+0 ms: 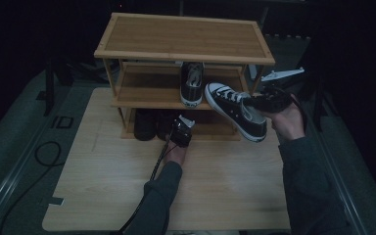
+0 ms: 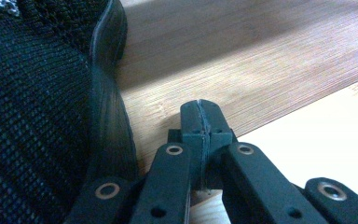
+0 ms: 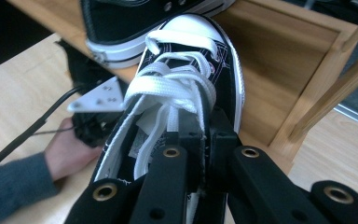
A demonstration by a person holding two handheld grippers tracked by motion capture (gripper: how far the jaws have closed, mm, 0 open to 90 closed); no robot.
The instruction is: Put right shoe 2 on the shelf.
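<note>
my right claw (image 3: 204,133) is clamped on the side wall of a black canvas sneaker with white laces and a white rubber toe cap (image 3: 186,84), one jaw inside the opening and one outside. in the high view that sneaker (image 1: 235,110) hangs tilted in the right middle of the frame, toe toward the centre, just in front of the middle shelf of the three-tier bamboo shoe rack (image 1: 186,36), clear of the pale wooden surface (image 1: 225,186). its matching black and white sneaker (image 1: 192,83) lies on the middle shelf, toe toward me, near the held one's toe.

my left claw (image 2: 200,123) is pressed together with nothing between the jaws. in the high view it (image 1: 181,129) sits at the centre of the frame, at the rack's bottom shelf. in the left claw view a black knit shoe with a dark ribbed sole (image 2: 42,107) fills the left side, just beside the jaws; i cannot tell whether they touch.
</note>
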